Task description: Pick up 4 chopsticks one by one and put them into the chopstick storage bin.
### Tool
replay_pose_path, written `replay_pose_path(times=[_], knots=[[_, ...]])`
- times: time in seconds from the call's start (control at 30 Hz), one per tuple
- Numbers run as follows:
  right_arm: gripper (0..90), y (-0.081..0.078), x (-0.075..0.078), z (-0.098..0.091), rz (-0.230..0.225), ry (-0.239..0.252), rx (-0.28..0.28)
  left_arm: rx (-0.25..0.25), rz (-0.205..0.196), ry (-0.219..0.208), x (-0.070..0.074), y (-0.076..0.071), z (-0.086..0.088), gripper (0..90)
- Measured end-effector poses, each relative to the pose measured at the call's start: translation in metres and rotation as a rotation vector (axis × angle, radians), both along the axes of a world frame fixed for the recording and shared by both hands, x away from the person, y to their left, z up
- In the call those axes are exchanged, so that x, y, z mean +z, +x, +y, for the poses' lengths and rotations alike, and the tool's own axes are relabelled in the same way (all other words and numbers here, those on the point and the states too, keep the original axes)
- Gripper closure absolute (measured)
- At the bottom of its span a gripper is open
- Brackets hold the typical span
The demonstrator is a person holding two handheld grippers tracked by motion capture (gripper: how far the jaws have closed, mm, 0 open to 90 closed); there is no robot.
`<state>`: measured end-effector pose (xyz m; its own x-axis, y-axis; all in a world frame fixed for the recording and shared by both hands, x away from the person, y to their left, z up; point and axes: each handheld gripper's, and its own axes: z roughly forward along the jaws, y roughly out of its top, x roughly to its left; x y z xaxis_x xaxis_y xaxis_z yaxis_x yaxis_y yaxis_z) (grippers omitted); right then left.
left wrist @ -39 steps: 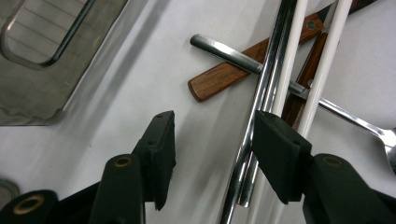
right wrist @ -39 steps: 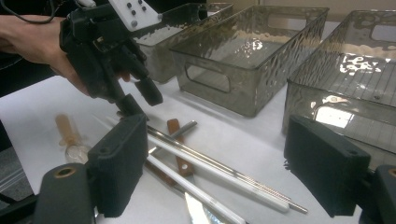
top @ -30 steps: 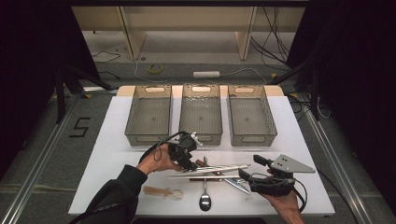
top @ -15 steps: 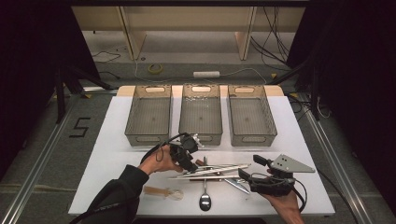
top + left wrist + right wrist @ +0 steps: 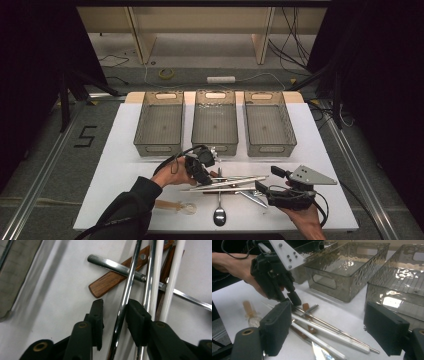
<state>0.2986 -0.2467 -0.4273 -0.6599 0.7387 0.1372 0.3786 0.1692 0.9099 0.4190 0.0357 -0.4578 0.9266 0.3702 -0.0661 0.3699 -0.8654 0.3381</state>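
One slim, shiny metal chopstick (image 5: 124, 302) is lying between the left gripper (image 5: 113, 308) jaws, which we are seeing narrowing. We are noting the right gripper (image 5: 332, 322) gaping wide, empty.

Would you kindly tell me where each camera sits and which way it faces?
High view: above the person's side, facing forward and down on the white table; both forearms show.
Left gripper view: rides the left claw, looking down at a metal chopstick.
Right gripper view: rides the right claw, facing the left claw.
Shared: the chopsticks.
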Motion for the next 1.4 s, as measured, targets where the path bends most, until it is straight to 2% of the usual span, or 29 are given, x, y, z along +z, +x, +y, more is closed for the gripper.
replay_pose_path(times=[0.1,0.17,0.37,0.63,0.77,0.9,1.07,1.4], knots=[[23.5,0.000,0.000,0.000,-0.002,0.002,0.001,-0.021,-0.011,0.011,0.001,0.000,0.000,70.8],[23.6,0.000,0.000,0.000,-0.001,0.002,0.002,-0.022,-0.014,0.001,0.001,-0.001,0.000,75.2],[23.6,0.000,0.000,0.000,0.007,-0.003,0.006,-0.085,-0.037,0.012,0.001,-0.003,-0.001,82.6],[23.8,0.001,0.000,0.000,0.009,-0.001,0.007,-0.101,-0.072,-0.012,0.004,-0.005,0.000,83.9],[23.8,0.001,-0.001,0.001,0.009,-0.001,0.008,-0.102,-0.102,-0.030,0.011,-0.007,0.001,84.2],[23.8,0.001,0.000,0.000,0.011,0.000,0.008,-0.079,-0.118,-0.072,0.020,-0.011,0.002,84.3],[23.8,0.000,0.000,0.000,0.010,0.003,0.006,-0.081,-0.124,-0.108,0.033,-0.015,0.007,84.3],[23.4,0.000,0.000,-0.001,0.002,0.008,0.003,-0.010,-0.155,-0.195,0.056,-0.018,0.019,84.3]])
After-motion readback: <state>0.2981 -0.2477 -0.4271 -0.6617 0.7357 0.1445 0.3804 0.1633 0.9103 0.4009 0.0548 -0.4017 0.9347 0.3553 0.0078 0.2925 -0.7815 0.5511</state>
